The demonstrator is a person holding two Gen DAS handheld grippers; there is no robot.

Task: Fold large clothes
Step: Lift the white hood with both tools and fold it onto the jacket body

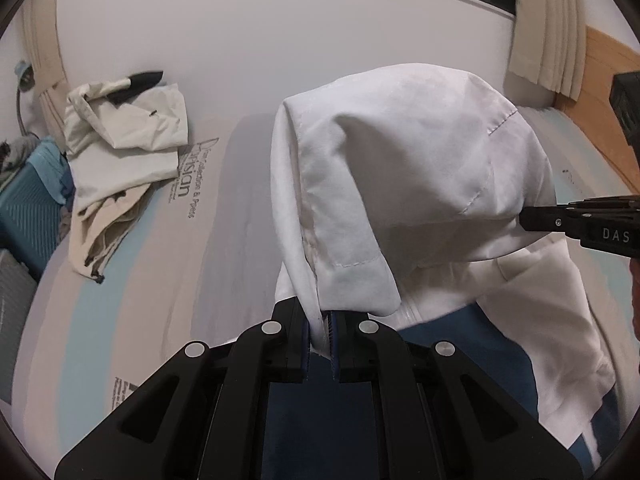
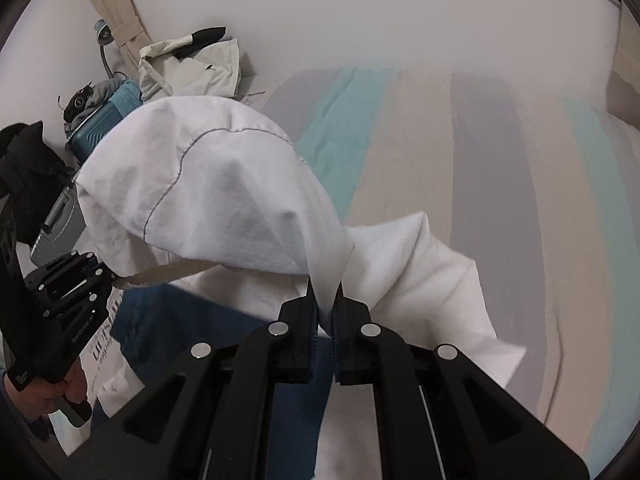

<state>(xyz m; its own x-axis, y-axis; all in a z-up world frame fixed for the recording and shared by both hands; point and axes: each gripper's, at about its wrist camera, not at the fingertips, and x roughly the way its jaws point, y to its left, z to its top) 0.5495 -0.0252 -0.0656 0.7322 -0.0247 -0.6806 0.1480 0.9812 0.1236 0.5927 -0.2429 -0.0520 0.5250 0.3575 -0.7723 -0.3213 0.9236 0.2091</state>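
A white hooded garment [image 1: 404, 168] with dark blue lower panels [image 1: 460, 356] hangs lifted above the striped bed. My left gripper [image 1: 320, 330] is shut on an edge of the white hood. My right gripper [image 2: 327, 312] is shut on the other edge of the hood [image 2: 208, 184]. The right gripper also shows at the right of the left wrist view [image 1: 524, 218], pinching the fabric. The left gripper shows at the left of the right wrist view [image 2: 110, 276], held in a hand. The hood bulges between the two grippers.
A crumpled cream garment [image 1: 124, 140] lies at the far side of the bed [image 2: 480, 152]. A teal suitcase [image 1: 28, 208] stands beside the bed at the left. A wooden headboard [image 1: 608, 92] and curtain [image 1: 548, 28] are at the right.
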